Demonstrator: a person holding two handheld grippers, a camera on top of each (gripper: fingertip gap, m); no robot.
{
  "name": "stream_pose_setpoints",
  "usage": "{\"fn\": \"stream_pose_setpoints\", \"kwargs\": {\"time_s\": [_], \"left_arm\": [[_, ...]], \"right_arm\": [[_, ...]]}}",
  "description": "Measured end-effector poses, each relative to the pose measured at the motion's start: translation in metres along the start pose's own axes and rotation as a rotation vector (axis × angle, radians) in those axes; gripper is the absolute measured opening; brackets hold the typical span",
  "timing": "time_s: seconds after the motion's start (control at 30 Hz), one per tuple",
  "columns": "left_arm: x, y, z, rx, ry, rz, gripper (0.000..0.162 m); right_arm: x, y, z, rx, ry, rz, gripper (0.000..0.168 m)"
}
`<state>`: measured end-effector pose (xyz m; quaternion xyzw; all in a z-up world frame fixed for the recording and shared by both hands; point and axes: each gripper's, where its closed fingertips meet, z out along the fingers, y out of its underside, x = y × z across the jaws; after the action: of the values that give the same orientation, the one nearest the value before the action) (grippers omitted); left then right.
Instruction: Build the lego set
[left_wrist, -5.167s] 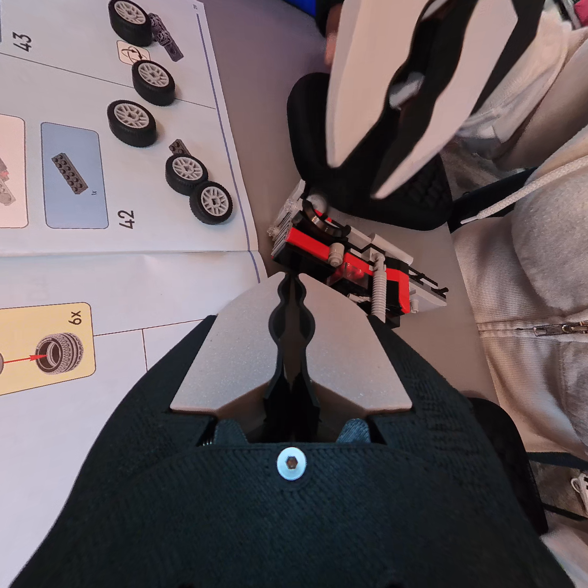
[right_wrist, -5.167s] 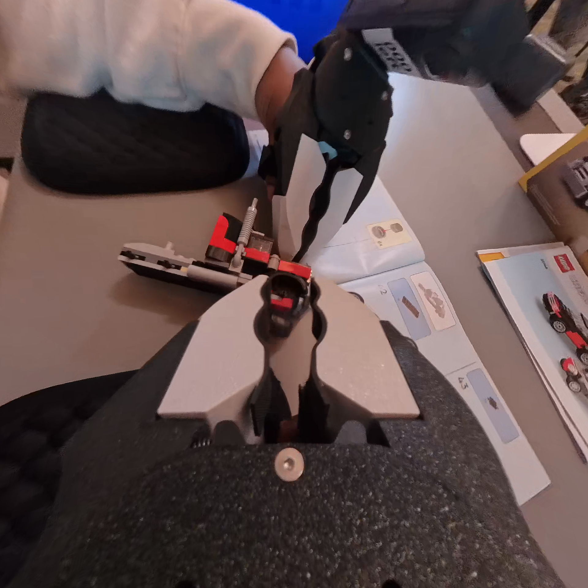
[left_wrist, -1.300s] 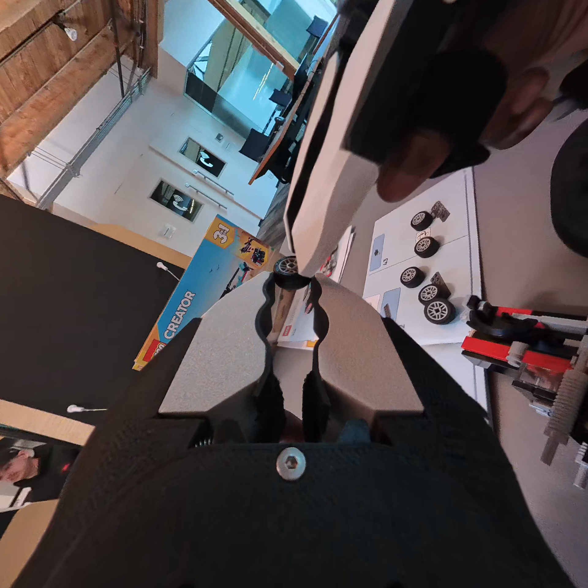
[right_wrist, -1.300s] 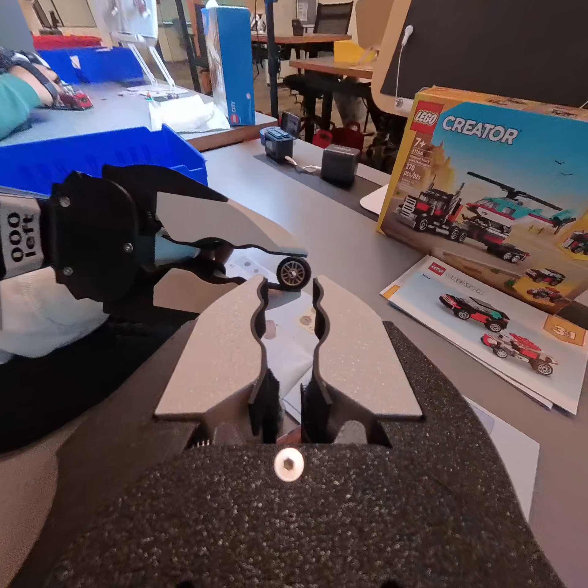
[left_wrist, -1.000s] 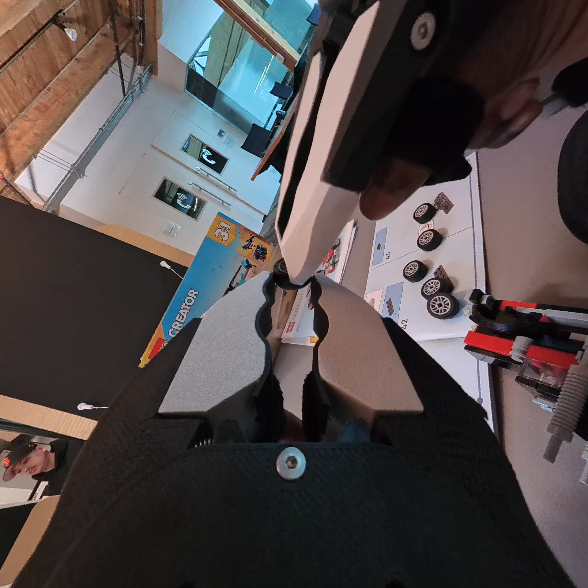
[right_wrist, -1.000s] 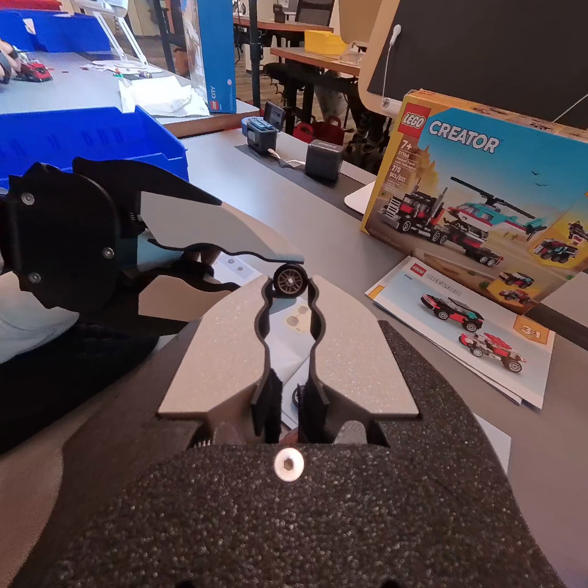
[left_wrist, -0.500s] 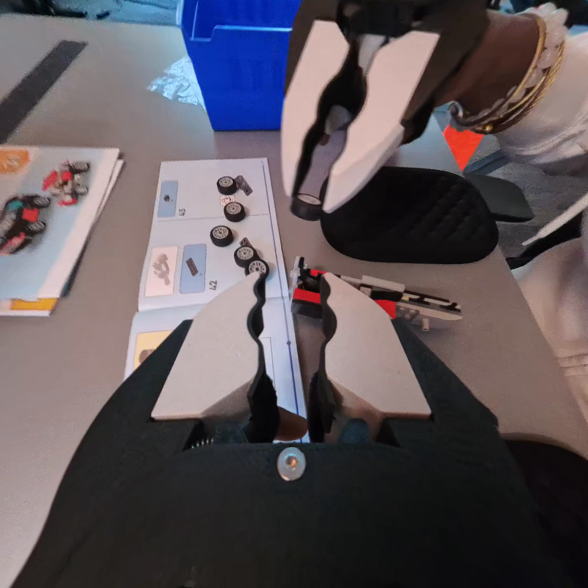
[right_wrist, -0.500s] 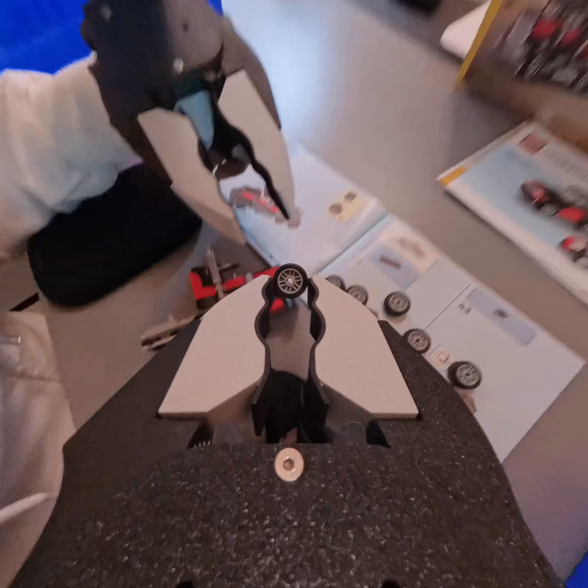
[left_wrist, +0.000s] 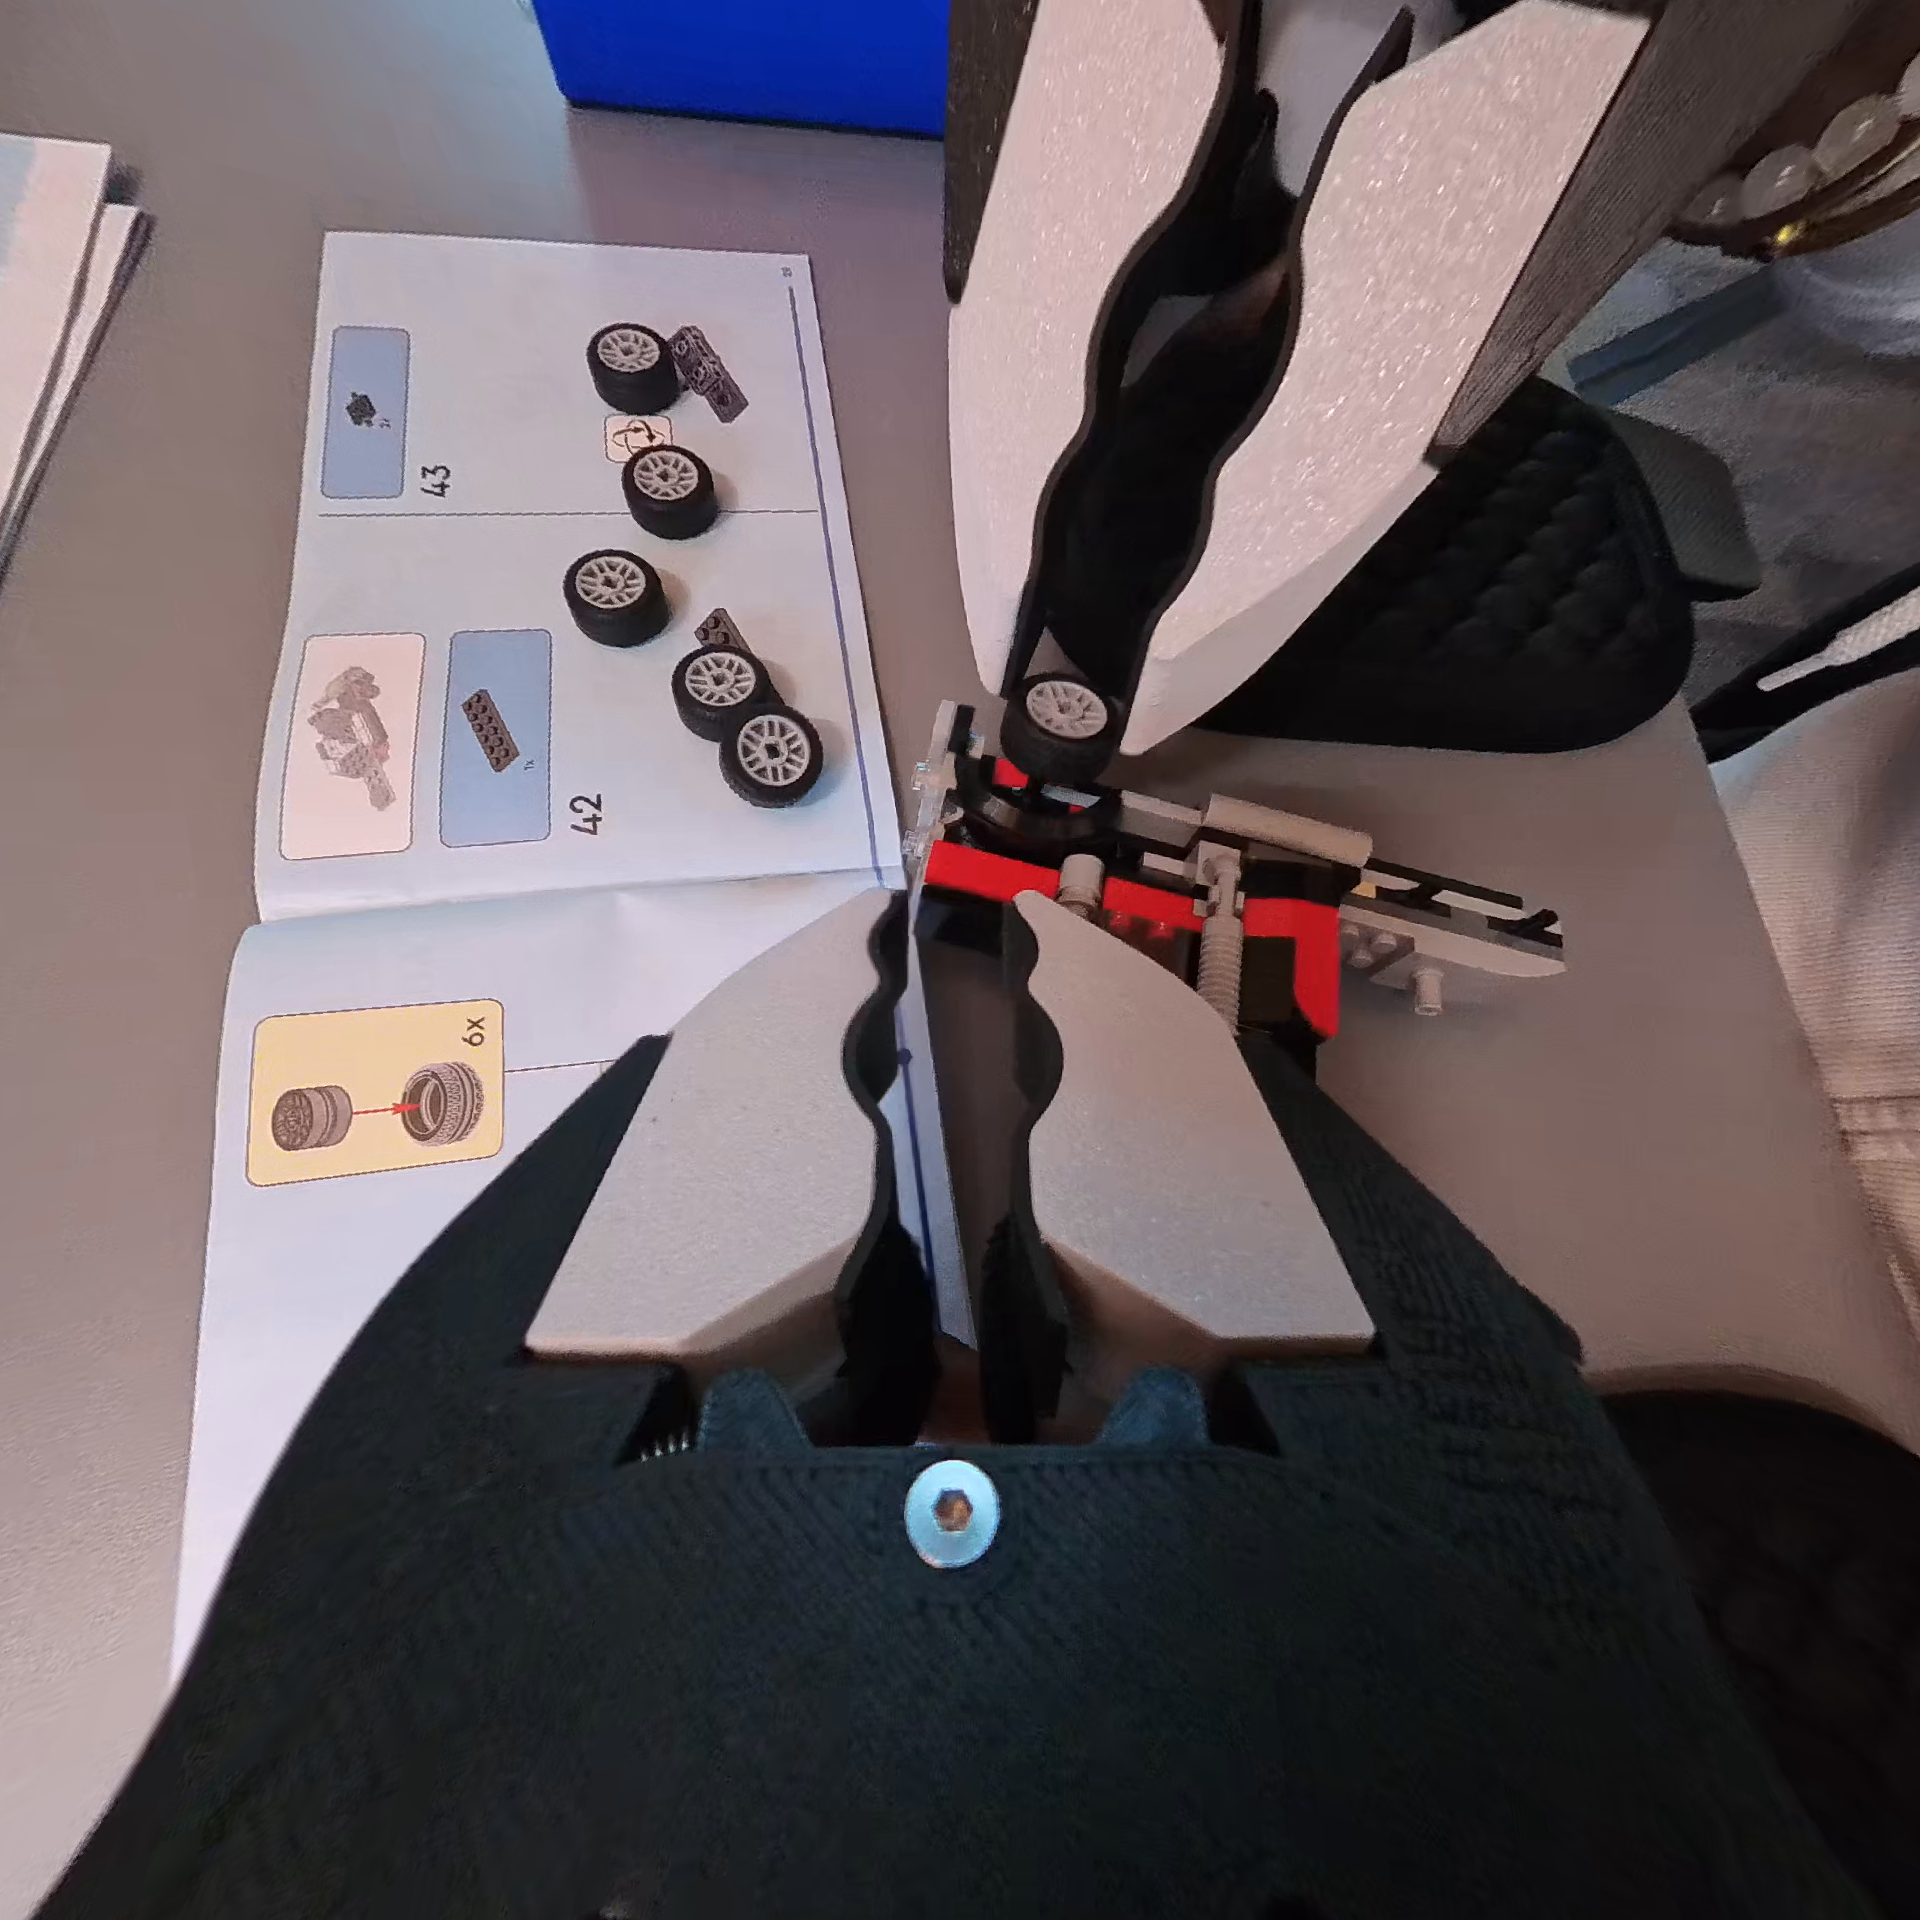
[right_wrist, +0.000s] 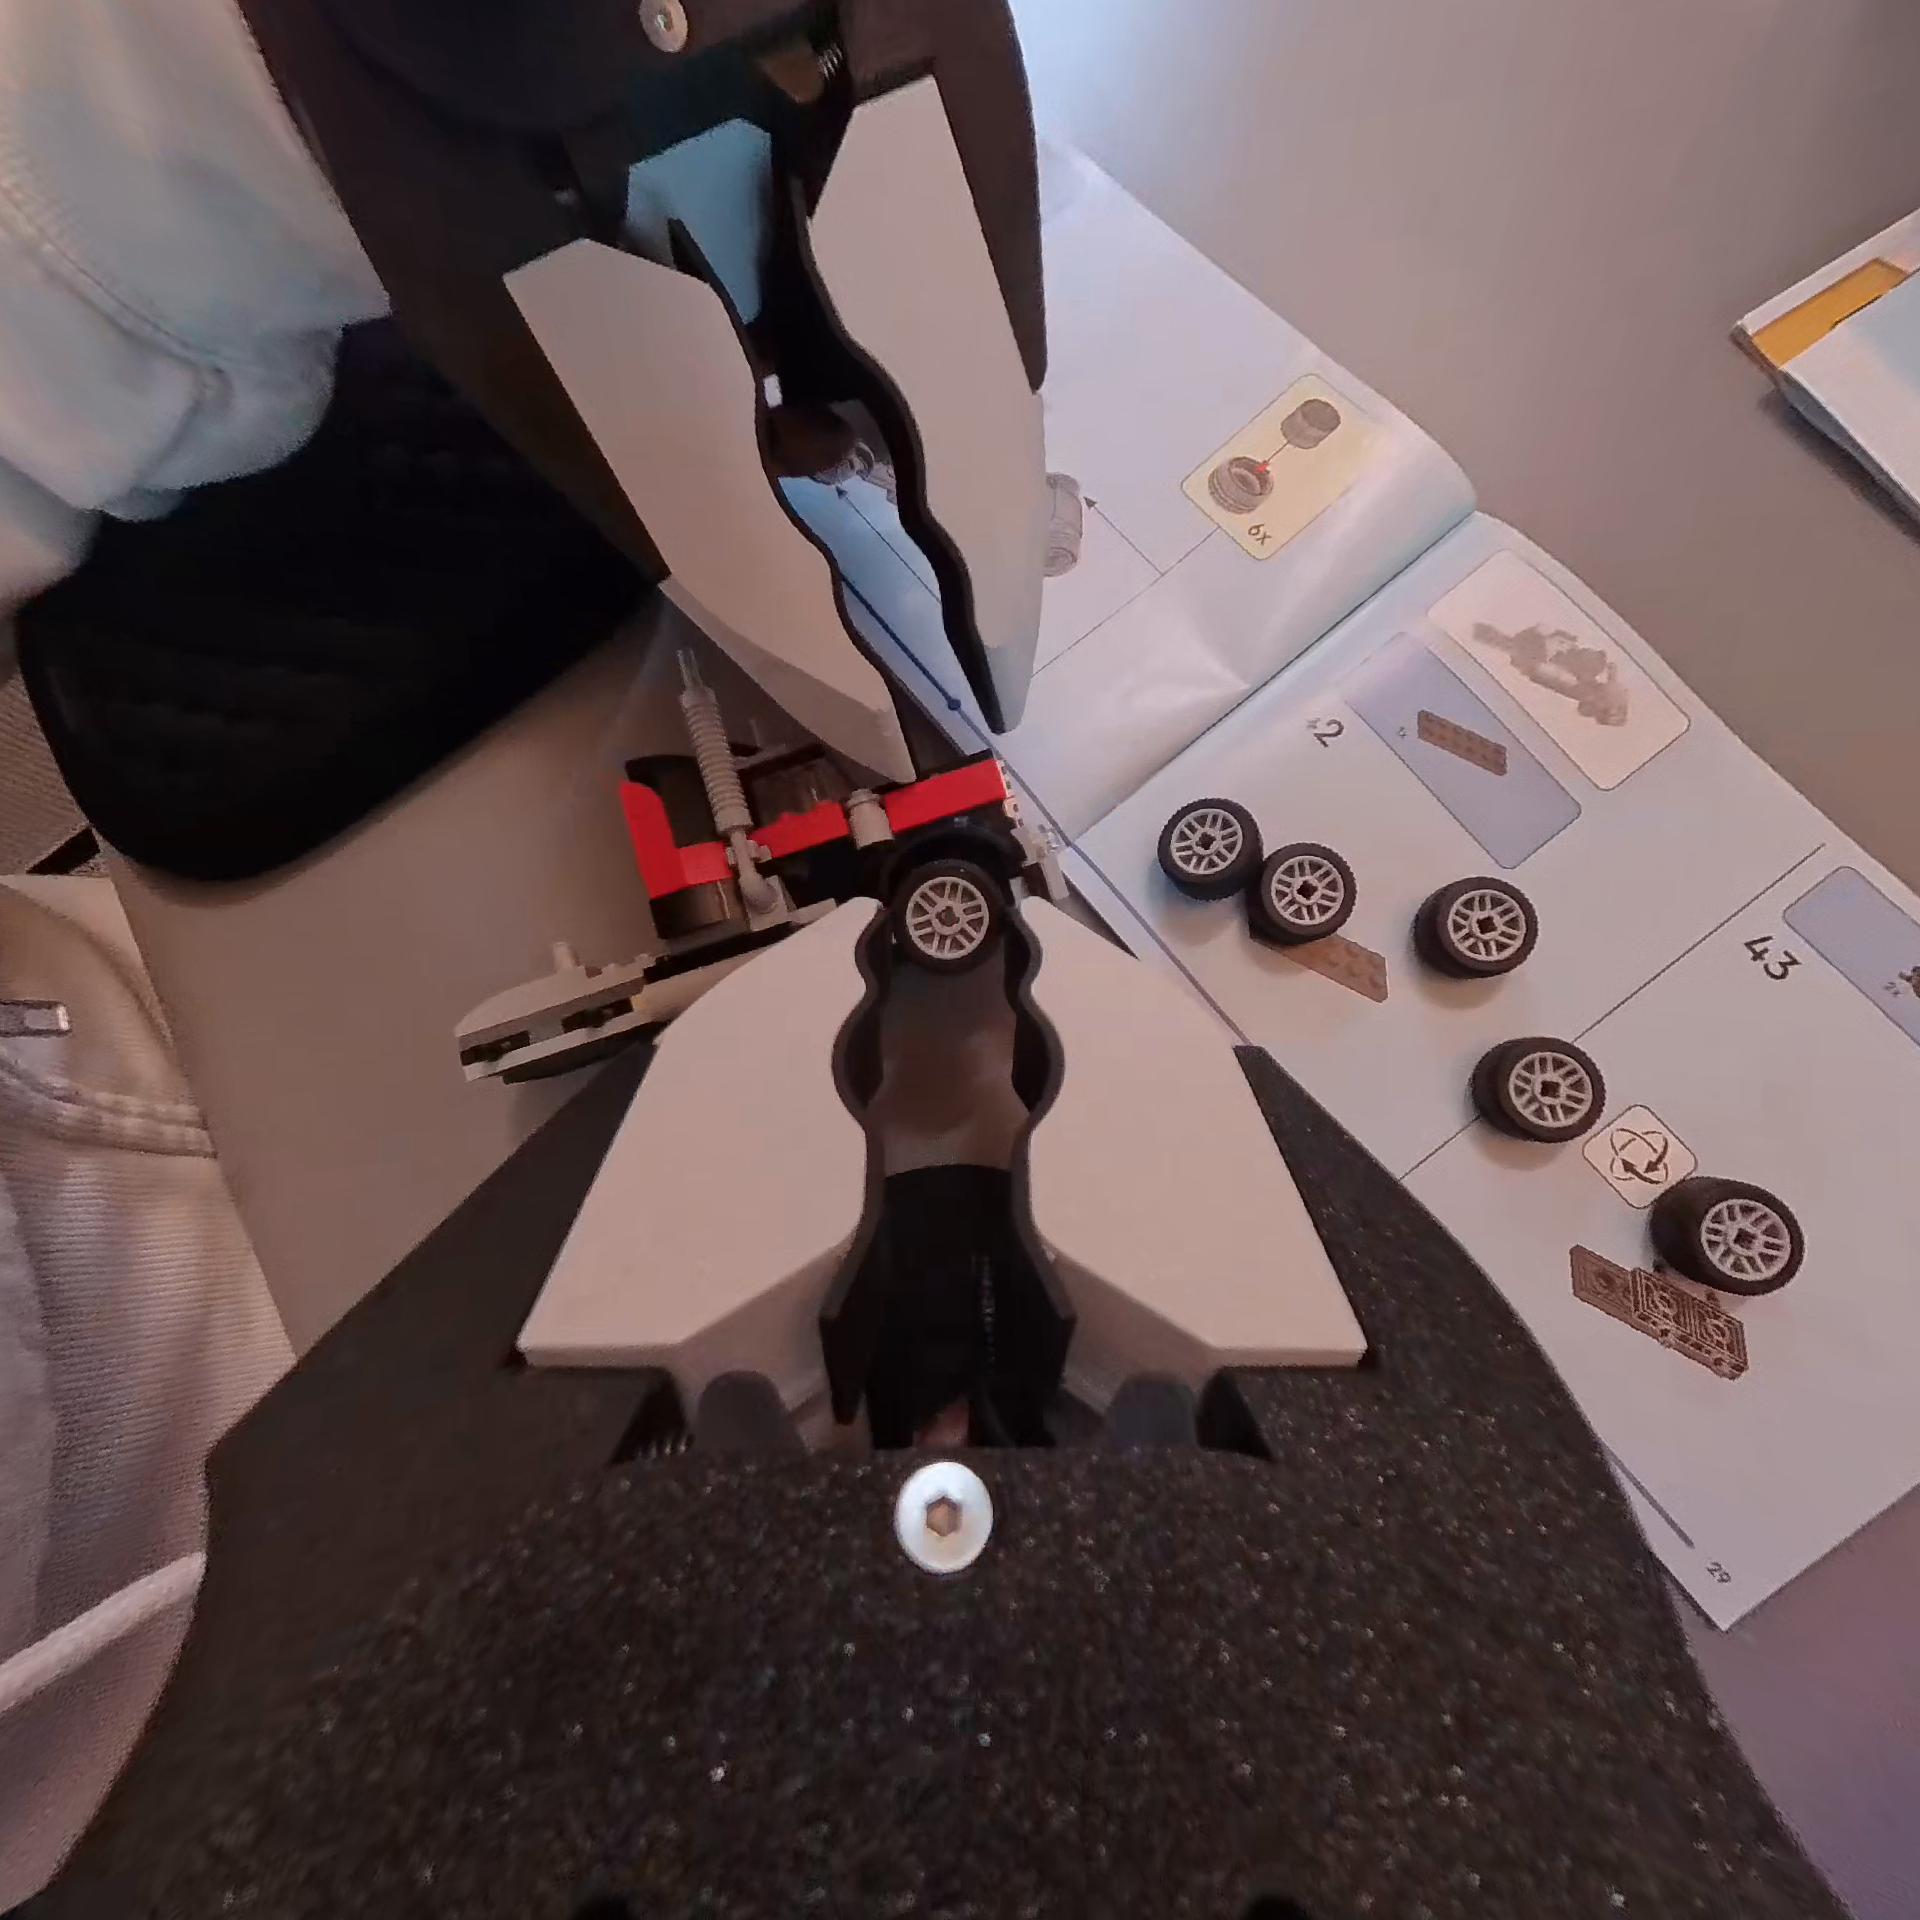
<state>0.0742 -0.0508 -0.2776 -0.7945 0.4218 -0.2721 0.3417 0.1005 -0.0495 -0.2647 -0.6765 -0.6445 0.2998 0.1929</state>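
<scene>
A partly built red, black and grey lego vehicle (left_wrist: 1288, 925) lies on the grey table, and it also shows in the right wrist view (right_wrist: 686, 842). My right gripper (right_wrist: 951, 925) is shut on a black wheel with a grey rim (right_wrist: 949, 920). It holds the wheel right at the model's front wheel arch, as the left wrist view (left_wrist: 1065, 712) also shows. My left gripper (left_wrist: 958, 914) is empty with a narrow gap between its fingers. Its tips hover at the model's front end, and I cannot tell whether they touch it.
Several loose wheels (left_wrist: 618, 597) and small dark plates (left_wrist: 712, 374) lie on the open instruction booklet (left_wrist: 436, 935), left of the model. A black pad (left_wrist: 1507, 603) and a blue bin (left_wrist: 748, 62) are behind it. More booklets (right_wrist: 1849, 343) lie at the edge. Only a small space, under 4 cm, lies between the two pairs of fingers.
Both grippers have tilted down from facing the room to the table. The right one brought the wheel down to the model. The left one moved in close to the model's front end.
</scene>
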Motion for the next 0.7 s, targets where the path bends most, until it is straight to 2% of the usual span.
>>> {"fn": "stream_pose_setpoints", "kwargs": {"time_s": [0.47,0.6,0.7], "left_arm": [[0.0047,0.0002,-0.0001,0.026,0.05,-0.022,0.015],[0.0001,-0.0007,-0.0062,0.051,0.055,-0.086,0.015],[-0.0004,0.0073,-0.0019,0.01,0.069,-0.108,0.012]], "right_arm": [[0.0,-0.0006,0.006,-0.098,0.029,-0.057,0.021],[-0.0003,-0.0004,0.0059,-0.141,0.048,-0.092,0.021],[-0.0005,-0.0014,0.0066,-0.153,0.044,-0.105,0.021]]}}
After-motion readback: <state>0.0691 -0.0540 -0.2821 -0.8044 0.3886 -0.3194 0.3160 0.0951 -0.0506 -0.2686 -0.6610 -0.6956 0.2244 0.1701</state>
